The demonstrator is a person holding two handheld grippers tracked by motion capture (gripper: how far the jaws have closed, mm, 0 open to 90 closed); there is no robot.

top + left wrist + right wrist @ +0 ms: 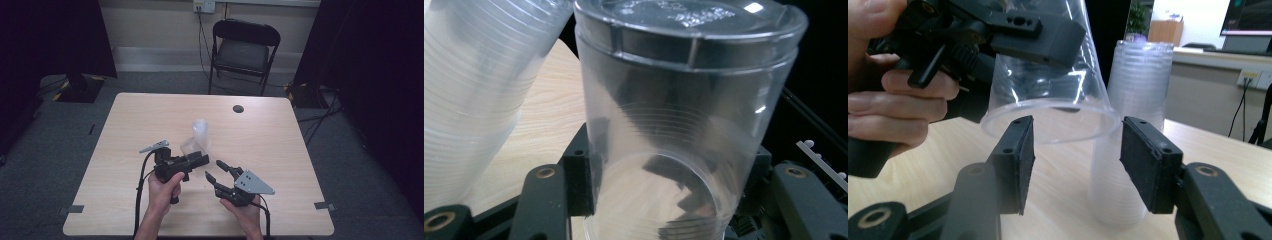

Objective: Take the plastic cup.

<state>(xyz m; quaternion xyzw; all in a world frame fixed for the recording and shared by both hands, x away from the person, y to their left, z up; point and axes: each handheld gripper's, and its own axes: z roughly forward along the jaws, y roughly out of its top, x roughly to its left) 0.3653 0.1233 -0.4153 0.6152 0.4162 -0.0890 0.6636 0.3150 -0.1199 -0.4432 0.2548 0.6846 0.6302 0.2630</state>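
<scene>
Clear plastic cup (674,130) sat clenched between your left gripper's (192,162) jaws, held off the worktop over the middle of its near half; the left gripper view showed the cup's ribbed wall and its flat closed base pointing away from you, detail the high view blurred into a pale smudge; the right gripper view showed instead the cup's open rim facing your right gripper (1075,160), whose jaws stood apart on either side of that rim, not pressing it; the stack of cups (1133,130) stood upright on the table (150,120) just behind the held cup, toward the far edge; a black folding chair (242,52) stood beyond the far edge; nothing lay between your right gripper and the rim.
</scene>
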